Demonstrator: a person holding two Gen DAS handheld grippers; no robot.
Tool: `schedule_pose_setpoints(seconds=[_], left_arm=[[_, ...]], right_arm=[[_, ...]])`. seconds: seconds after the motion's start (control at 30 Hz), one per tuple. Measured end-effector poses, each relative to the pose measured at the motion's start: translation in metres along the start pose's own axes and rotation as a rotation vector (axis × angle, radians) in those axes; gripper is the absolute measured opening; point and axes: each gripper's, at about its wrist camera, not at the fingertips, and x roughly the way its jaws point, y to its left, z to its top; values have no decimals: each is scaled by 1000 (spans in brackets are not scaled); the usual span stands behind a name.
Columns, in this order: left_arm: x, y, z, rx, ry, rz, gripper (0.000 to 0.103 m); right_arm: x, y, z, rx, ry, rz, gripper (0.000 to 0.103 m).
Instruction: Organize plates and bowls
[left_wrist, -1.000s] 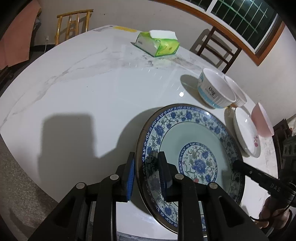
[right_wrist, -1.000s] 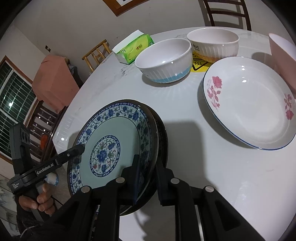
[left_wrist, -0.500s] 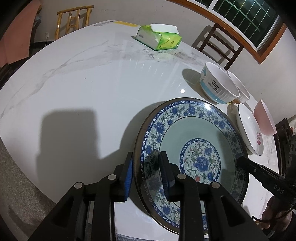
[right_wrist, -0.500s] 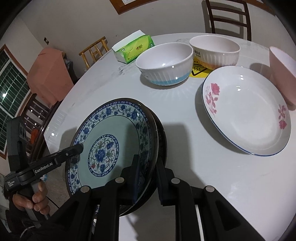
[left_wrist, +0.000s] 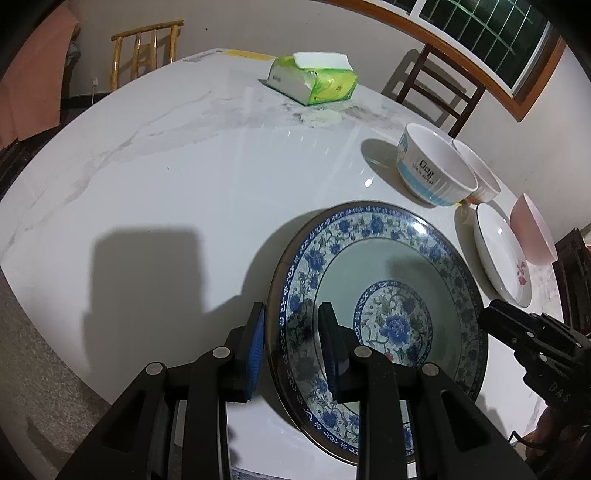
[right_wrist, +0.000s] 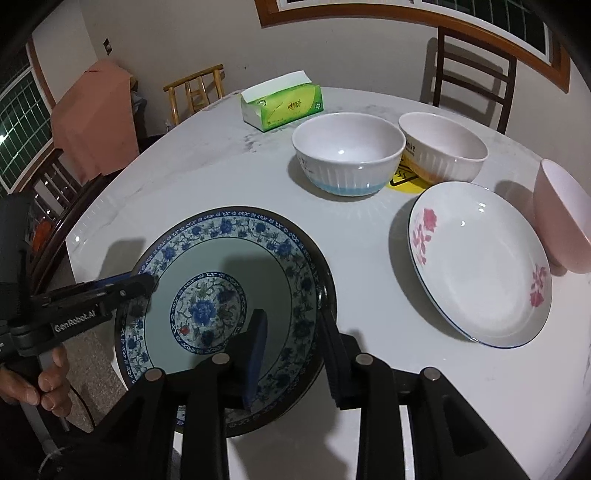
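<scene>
Here the blue plate (left_wrist: 380, 306) lies on the white table (left_wrist: 184, 177), near its edge. The left gripper (left_wrist: 291, 343) straddles one side of the plate's rim, its jaws released with a gap at each pad. The right gripper (right_wrist: 293, 350) straddles the opposite side, also released, one finger (right_wrist: 255, 345) over the plate and the other outside the rim. Beyond the plate stand two white bowls (right_wrist: 349, 157), touching. Beside it lies a rose plate (right_wrist: 480, 266), with a pink bowl (right_wrist: 563, 218) tilted against that plate's far edge. A tissue pack (right_wrist: 282, 101) sits farther back.
</scene>
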Motion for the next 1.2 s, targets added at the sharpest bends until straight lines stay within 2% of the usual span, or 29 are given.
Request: schedule_pose_setpoints(seconds=[0.2, 0.33, 0.57, 0.9, 1.2], left_arm=[[-18, -9, 5, 20, -85, 75, 29], [-24, -24, 6, 52, -116, 90, 33], [-24, -65, 3, 116, -117, 55, 41], [-10, -130, 2, 220, -92, 2, 44], [6, -169, 12, 253, -60, -44, 44]], right_arm=[[-14, -16, -7, 23, -44, -19, 29], [-24, -33, -12, 54, -69, -40, 29], [-43, -67, -19, 108, -116, -110, 29], [-67, -115, -33, 176, -148, -162, 29], [-74, -154, -34, 233, -163, -177, 29]])
